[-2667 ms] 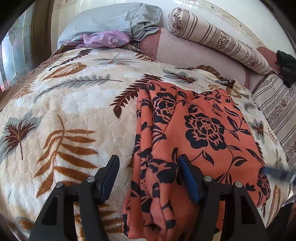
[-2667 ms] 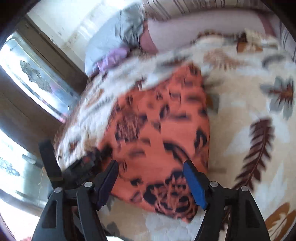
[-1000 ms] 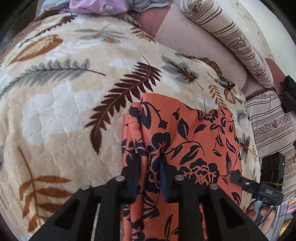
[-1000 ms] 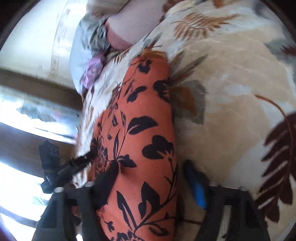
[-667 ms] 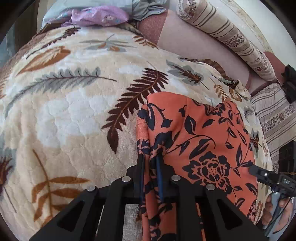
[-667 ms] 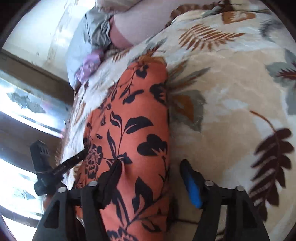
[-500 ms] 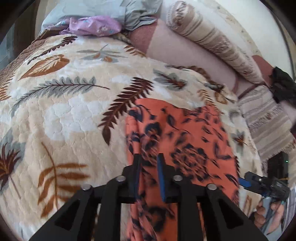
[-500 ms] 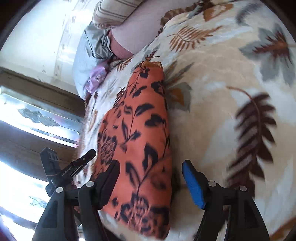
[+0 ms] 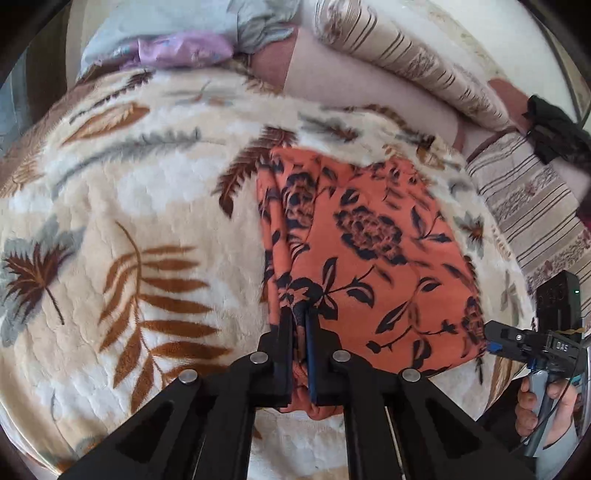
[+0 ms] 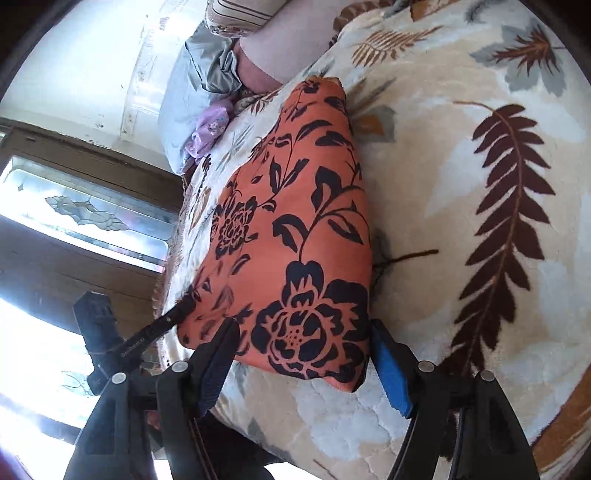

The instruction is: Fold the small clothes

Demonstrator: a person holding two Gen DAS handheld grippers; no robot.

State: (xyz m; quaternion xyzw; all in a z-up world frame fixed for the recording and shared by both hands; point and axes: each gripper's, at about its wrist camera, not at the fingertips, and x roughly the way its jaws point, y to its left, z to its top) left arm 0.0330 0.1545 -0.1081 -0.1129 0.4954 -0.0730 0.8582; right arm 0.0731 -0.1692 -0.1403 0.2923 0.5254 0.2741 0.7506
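Observation:
An orange garment with a black flower print lies folded on the leaf-patterned blanket. My left gripper is shut on the garment's near left edge, with cloth bunched between its fingers. In the right wrist view the same garment lies ahead. My right gripper is open, its fingers straddling the garment's near corner just above the blanket. The right gripper also shows in the left wrist view at the garment's right corner.
A grey pillow and a purple cloth lie at the head of the bed. Striped bolsters run along the far right. A black item sits on the striped cover. A window is beside the bed.
My left gripper has pulled the pinched edge back toward the near side. My right gripper has drawn back a little to the garment's near corner and stays open.

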